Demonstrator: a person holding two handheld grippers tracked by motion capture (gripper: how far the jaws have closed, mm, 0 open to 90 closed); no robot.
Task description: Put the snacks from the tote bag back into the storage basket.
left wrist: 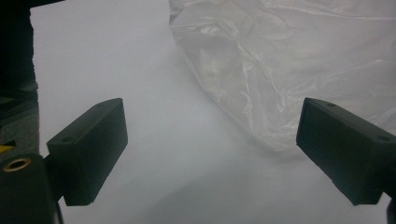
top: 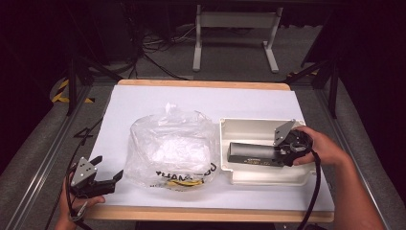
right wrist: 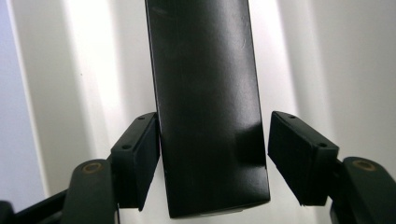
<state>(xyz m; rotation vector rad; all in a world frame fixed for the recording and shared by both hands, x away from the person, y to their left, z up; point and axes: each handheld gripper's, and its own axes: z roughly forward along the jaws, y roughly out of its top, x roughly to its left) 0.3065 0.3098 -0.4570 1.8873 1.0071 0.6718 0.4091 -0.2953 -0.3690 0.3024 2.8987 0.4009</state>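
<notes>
1. Nearest the person, at the table's near left corner, the left gripper [top: 103,177] rests low over the white table cover [top: 158,98], held by the left hand [top: 76,203]. Its jaws stand wide apart with nothing between them; in the left gripper view they frame bare white surface.

2. Just beyond and to the right of it lies a crumpled clear plastic bag [top: 172,148], about midway between the table's left and right edges and closer to the near edge. Black and yellow print shows along its near side. In the left gripper view the bag [left wrist: 289,60] sits ahead of the jaws, apart from both.

3. To the right of the bag, its left wall touching or just beside it, sits a shallow cream tray [top: 249,127], toward the table's right edge.

4. Inside the tray a long black box [top: 251,152] lies flat, its length running left to right.

5. The right gripper [top: 282,152], held in the right hand [top: 323,148], comes in from the table's right edge and straddles the box's right end. In the right gripper view the box [right wrist: 205,102] lies between the jaws: one pad [right wrist: 140,158] sits against or just beside its side, while the other pad [right wrist: 294,154] stands clear with a gap showing. The jaws are partly open and do not clamp the box.

6. Farthest off, past the table's far edge, a white stand's legs [top: 234,36] rise from the grey floor among dark cables.
</notes>
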